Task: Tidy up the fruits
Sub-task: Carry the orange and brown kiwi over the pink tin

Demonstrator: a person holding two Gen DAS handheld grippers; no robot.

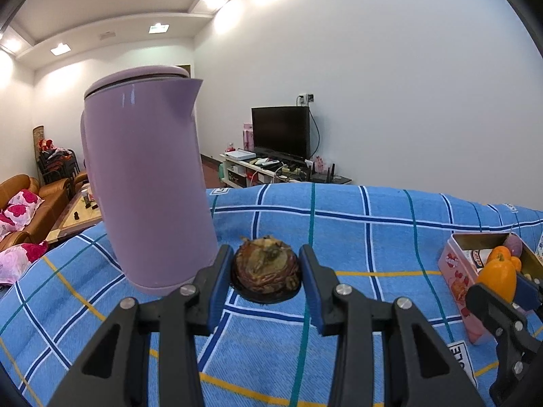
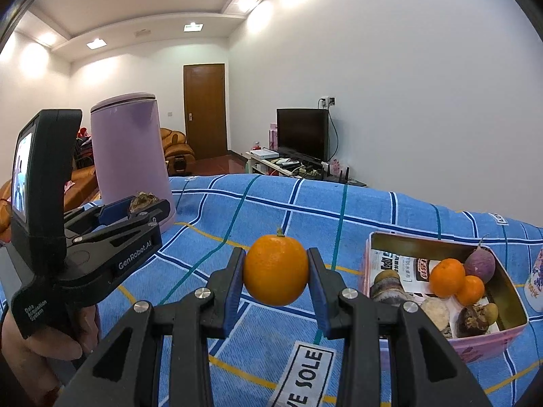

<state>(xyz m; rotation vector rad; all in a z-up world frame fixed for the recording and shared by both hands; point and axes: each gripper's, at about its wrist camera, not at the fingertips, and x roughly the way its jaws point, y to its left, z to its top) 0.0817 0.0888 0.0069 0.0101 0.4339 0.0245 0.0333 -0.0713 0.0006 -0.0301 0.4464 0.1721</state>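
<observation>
My left gripper (image 1: 266, 266) is shut on a brown, rough, round fruit (image 1: 266, 273) with a dark underside, held just above the blue checked cloth (image 1: 356, 237). From the right wrist view, that gripper (image 2: 146, 205) and its brown fruit (image 2: 142, 199) hang at the left, in front of the kettle. An orange (image 2: 275, 271) with a small stem is pinched between the blue pads of my right gripper (image 2: 275, 266), clear of the cloth. The left wrist view shows this orange (image 1: 497, 278) at the far right, next to the pink tin (image 1: 453, 271).
A tall purple kettle (image 1: 146, 186) stands close on the left of the brown fruit. The open pink tin (image 2: 475, 346) at the right holds two small oranges (image 2: 446, 277), a purple root and several brown pieces. A hand (image 2: 40, 349) grips the left tool.
</observation>
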